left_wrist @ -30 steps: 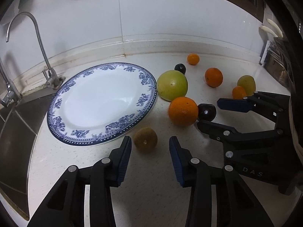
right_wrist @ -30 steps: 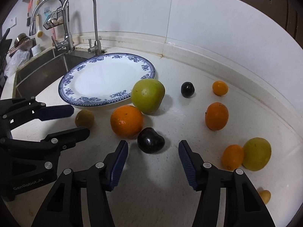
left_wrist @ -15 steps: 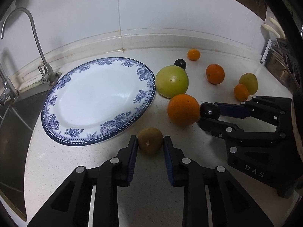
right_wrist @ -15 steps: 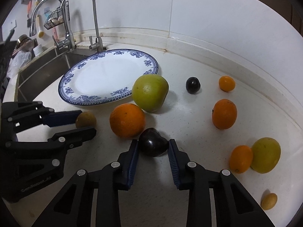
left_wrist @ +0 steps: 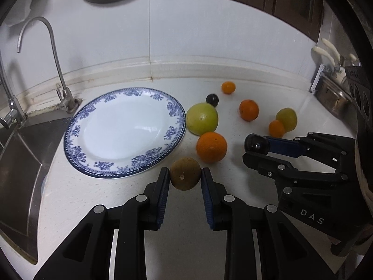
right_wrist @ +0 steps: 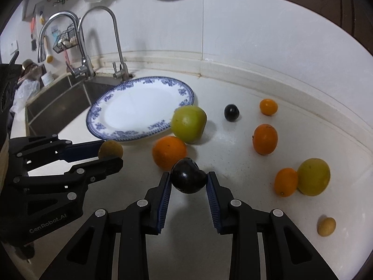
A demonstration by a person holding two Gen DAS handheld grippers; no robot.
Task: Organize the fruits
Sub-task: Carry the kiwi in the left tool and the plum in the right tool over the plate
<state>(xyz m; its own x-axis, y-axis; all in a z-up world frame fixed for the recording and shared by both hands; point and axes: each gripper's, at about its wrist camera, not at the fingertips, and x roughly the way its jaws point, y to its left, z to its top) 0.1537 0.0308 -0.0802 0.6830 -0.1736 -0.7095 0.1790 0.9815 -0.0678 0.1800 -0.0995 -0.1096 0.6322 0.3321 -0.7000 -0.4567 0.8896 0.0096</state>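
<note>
My left gripper point(left_wrist: 184, 175) is shut on a small brown kiwi point(left_wrist: 184, 173), held just above the white counter in front of the blue-patterned plate point(left_wrist: 126, 130). My right gripper point(right_wrist: 189, 179) is shut on a dark plum point(right_wrist: 188, 178), lifted a little off the counter. Each gripper shows in the other's view: the right one point(left_wrist: 256, 145) with the plum point(left_wrist: 256, 142), the left one point(right_wrist: 110, 154) with the kiwi point(right_wrist: 110, 148). A big orange point(left_wrist: 211, 147) and a large green fruit point(left_wrist: 202, 121) lie between them, beside the plate point(right_wrist: 139, 109).
More fruit lies loose on the counter: a second dark plum point(right_wrist: 231, 112), two oranges point(right_wrist: 265, 139), a small orange point(right_wrist: 285, 182) against a green fruit point(right_wrist: 313, 176), and a tiny yellow fruit point(right_wrist: 326, 226). The sink point(left_wrist: 21, 154) with its taps point(left_wrist: 58, 70) lies left of the plate.
Both grippers went from open to shut, the left on the kiwi and the right on the plum, and both have risen slightly with their fruit.
</note>
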